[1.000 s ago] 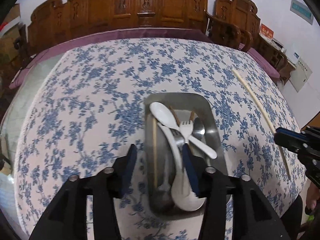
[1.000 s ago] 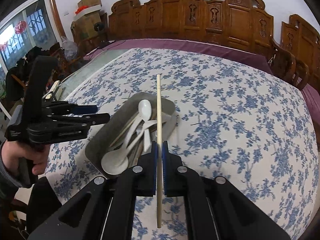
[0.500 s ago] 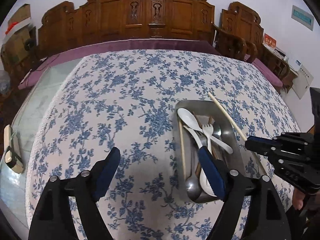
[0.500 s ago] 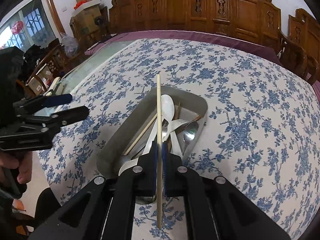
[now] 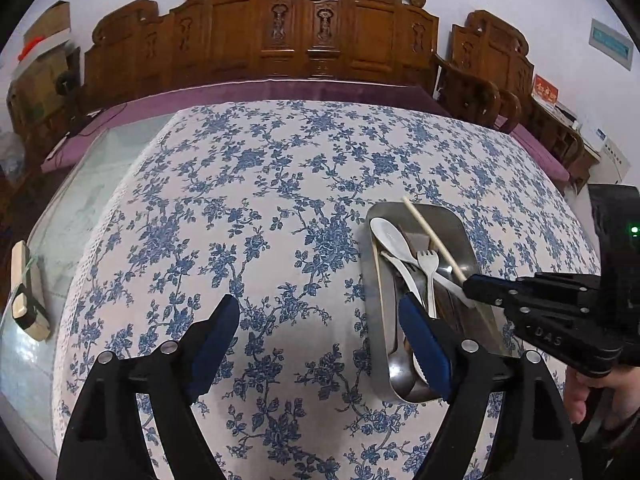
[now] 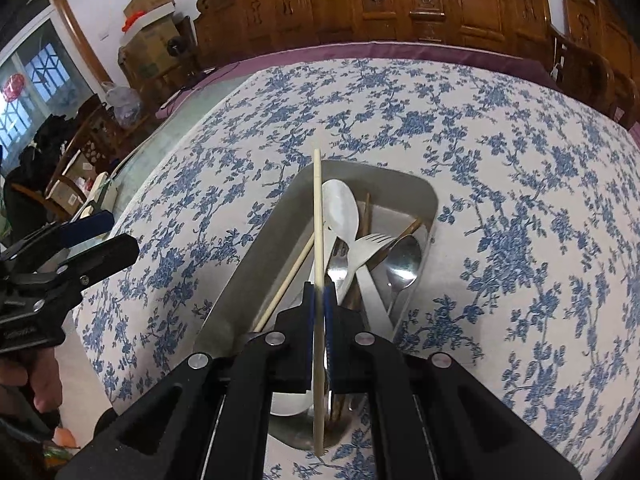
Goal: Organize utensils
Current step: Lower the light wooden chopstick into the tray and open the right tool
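Fingers of the right gripper (image 6: 319,298) are pinching a pale chopstick (image 6: 318,216) above the metal tray (image 6: 404,184), its far tip reaching past the tray's far rim. Fingers of the left gripper (image 5: 320,322) are standing spread and empty beside the tray, seemingly touching nothing. Spoons and a white fork (image 6: 370,246) are lying in the tray.

Carved wooden chairs (image 5: 304,32), perhaps cardboard boxes (image 6: 152,36)

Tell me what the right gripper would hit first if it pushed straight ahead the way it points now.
Probably the utensils piled in the metal tray: the right gripper, shut on a chopstick, hangs just above the metal fork. Depth is unclear.
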Tool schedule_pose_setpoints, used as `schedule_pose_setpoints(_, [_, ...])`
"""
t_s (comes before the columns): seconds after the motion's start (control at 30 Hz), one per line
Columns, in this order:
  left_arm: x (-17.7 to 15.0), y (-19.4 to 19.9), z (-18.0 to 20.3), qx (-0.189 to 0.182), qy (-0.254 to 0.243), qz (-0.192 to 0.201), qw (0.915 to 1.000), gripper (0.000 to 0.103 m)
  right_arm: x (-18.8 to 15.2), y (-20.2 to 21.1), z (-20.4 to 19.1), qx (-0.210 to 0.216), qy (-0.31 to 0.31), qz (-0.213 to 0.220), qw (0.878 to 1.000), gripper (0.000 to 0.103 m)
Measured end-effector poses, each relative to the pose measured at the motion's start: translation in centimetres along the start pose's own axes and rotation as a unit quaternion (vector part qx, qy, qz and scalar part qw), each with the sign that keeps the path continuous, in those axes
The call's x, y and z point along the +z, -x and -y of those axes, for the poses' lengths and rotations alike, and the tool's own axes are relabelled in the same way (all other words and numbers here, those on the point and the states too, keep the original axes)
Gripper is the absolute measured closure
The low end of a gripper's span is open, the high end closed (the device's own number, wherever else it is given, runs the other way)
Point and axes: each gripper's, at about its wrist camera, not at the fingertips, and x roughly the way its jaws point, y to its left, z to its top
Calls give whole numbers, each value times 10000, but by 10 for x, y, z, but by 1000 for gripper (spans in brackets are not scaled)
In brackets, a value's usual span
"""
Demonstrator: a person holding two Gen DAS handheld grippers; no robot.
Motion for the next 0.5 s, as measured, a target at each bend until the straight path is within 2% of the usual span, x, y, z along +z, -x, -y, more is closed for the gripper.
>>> schedule_pose_setpoints(0.5, [0,2,1,27,-45,13,10000,24,6,-29,15,217,-712,-201,9970,97])
